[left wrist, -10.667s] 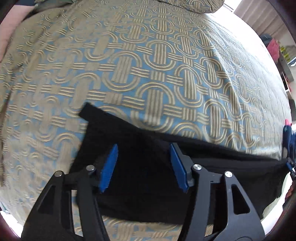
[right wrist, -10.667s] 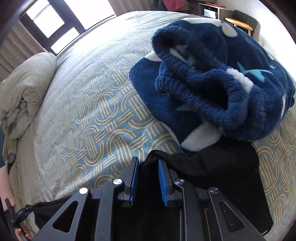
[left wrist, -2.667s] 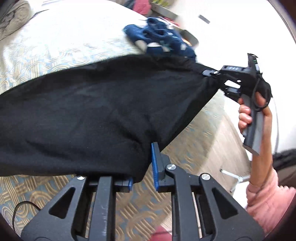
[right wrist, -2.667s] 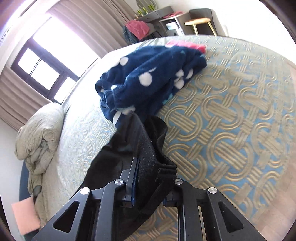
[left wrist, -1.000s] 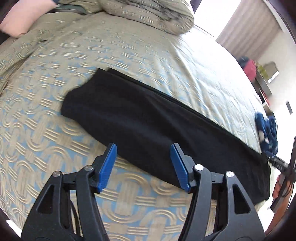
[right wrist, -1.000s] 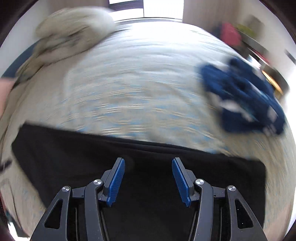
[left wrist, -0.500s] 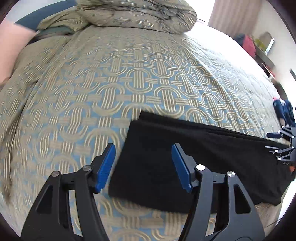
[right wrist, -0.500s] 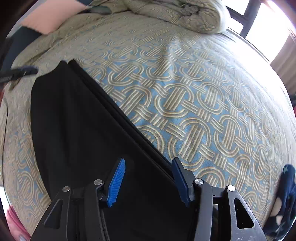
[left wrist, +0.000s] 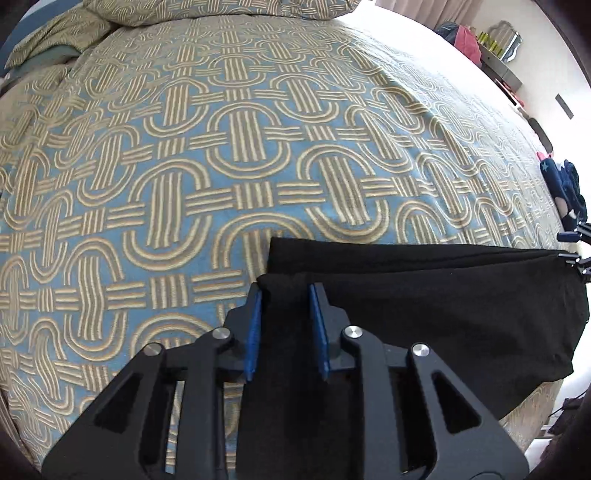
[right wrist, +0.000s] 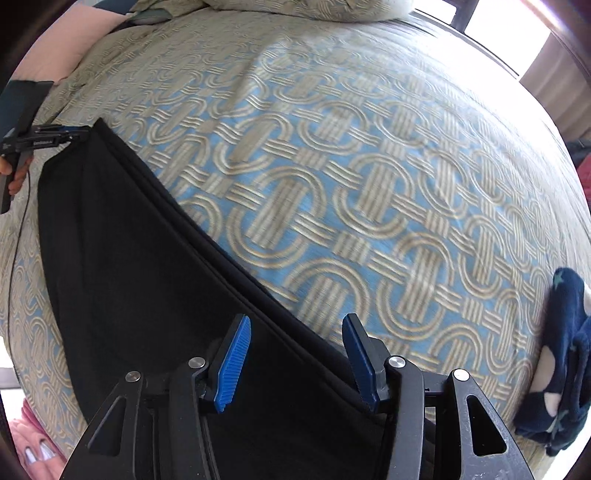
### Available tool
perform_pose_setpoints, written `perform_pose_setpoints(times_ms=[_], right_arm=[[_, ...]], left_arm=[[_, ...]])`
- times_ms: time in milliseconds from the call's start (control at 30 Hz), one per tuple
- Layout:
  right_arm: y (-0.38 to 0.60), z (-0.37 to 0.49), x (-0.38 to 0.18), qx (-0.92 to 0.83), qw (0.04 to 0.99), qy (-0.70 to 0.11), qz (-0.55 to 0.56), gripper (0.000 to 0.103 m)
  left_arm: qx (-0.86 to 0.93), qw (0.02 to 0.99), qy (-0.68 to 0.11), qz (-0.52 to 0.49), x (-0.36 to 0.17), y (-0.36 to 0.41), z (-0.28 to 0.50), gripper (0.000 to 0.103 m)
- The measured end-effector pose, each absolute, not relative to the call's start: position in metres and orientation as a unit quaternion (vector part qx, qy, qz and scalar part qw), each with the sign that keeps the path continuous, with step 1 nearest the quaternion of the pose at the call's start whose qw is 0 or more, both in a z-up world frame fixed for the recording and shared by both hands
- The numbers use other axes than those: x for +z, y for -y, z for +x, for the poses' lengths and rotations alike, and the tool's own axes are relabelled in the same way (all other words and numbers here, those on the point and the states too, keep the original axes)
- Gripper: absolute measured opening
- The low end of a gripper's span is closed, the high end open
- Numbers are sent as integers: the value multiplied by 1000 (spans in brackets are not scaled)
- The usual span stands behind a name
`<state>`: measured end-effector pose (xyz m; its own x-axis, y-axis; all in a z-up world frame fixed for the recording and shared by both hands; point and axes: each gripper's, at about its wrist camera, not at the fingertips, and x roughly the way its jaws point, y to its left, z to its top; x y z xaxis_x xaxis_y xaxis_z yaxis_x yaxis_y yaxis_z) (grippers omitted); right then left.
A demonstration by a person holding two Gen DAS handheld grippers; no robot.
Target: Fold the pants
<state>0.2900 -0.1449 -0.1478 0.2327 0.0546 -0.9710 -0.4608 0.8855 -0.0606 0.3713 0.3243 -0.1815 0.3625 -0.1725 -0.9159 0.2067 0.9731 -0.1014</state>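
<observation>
**Q:** What does your left hand-held gripper (left wrist: 284,328) show?

**A:** Its blue pads (left wrist: 254,332) stand narrowly apart and have just been closing. The corner of the black pants (left wrist: 424,314) lies between them. You cannot tell whether the pads press the cloth, since black fabric merges with the black frame there. In the right wrist view this tool appears small at the far corner of the pants, at the left rim; your fingers on its handle are partly cut off.

**Q:** And your right hand-held gripper (right wrist: 295,362)?

**A:** Its jaws stand about half open over the near end of the pants. The upper edge of the cloth runs between the pads, and neither pad visibly pinches it. In the left wrist view only its tips show at the right rim, by the far end of the pants.

**Q:** Where do the pants lie?

**A:** Flat on the bed (left wrist: 240,147), a long black strip near its front edge, on the blue and tan ring-patterned cover. A second layer edge shows along the upper side. Seams and folds inside the black area are hard to make out.

**Q:** What lies further out?

**A:** A navy fleece garment (right wrist: 561,362) sits on the cover to the right, apart from the pants and cut off by the rim. Bunched bedding (left wrist: 221,9) lies at the far end, only partly in view.
</observation>
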Motion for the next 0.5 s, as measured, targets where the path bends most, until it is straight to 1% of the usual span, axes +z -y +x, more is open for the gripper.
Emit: perform_pose_setpoints(times_ms=[100, 333, 400, 433, 467, 500], right_arm=[[158, 291, -154, 167, 754, -611, -173, 53], [179, 284, -168, 164, 741, -624, -186, 52], [181, 282, -168, 161, 743, -626, -173, 33], [181, 281, -166, 163, 743, -628, -163, 15], [182, 278, -161, 165, 746, -624, -163, 12], [180, 275, -157, 163, 752, -615, -174, 12]], left_arm=[[-114, 826, -550, 35, -179, -318, 369, 21], [-107, 835, -539, 24, -162, -317, 367, 21], [-104, 839, -533, 24, -154, -316, 368, 21], [-103, 842, -529, 22, -152, -315, 368, 21], [-103, 843, -527, 21, -150, -316, 368, 21], [-102, 845, -525, 22, -148, -315, 368, 21]])
